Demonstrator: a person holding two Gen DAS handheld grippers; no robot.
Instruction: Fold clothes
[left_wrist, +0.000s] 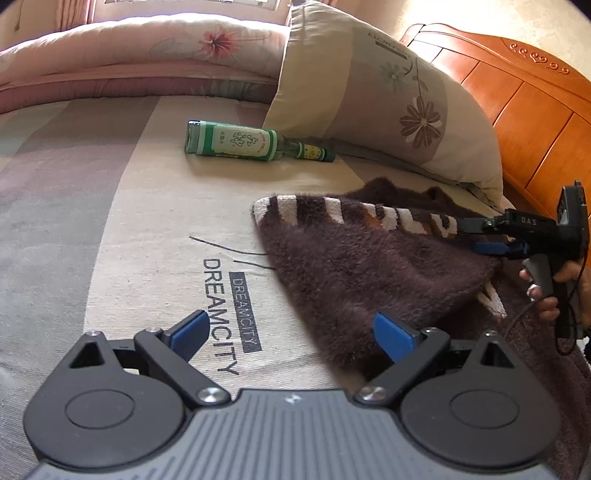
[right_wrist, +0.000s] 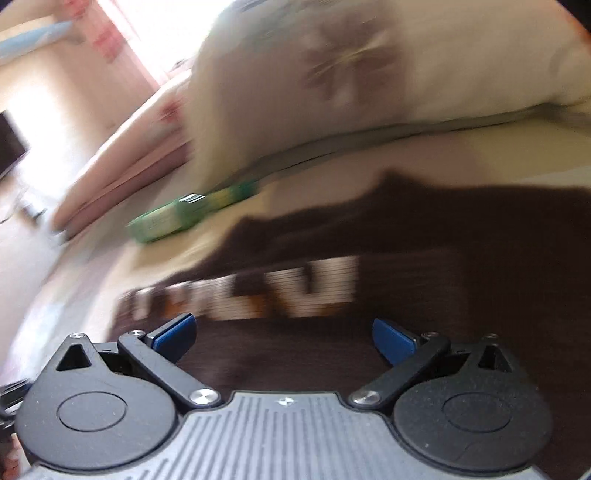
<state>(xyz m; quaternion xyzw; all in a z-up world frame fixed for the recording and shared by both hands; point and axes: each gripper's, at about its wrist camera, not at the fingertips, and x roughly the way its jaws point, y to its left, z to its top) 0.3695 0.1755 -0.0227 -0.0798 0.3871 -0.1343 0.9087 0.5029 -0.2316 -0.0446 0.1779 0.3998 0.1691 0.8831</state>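
A fuzzy brown sweater (left_wrist: 369, 266) lies spread on the bed (left_wrist: 110, 240), centre-right of the frame, flat for folding. The left claw (left_wrist: 291, 338) hovers spread and empty at its near edge; the right claw (right_wrist: 282, 338), also spread, is over the fabric. The sheet reads "DREAMCITY"; the far tool is marked "DAS". A green bottle (left_wrist: 255, 144) lies by the pillow (left_wrist: 388, 96), label unreadable.

Fuzzy, matt brown sweater (left_wrist: 369, 273) with woven pale lettering. Coarse, matt cloth sheet (left_wrist: 147, 229). Glossy green glass bottle (left_wrist: 236, 142), paper label. Smooth cloth pillow (left_wrist: 388, 96). Glossy varnished wood headboard (left_wrist: 524, 110). Matt black plastic left gripper (left_wrist: 290, 338), shiny metal screws.
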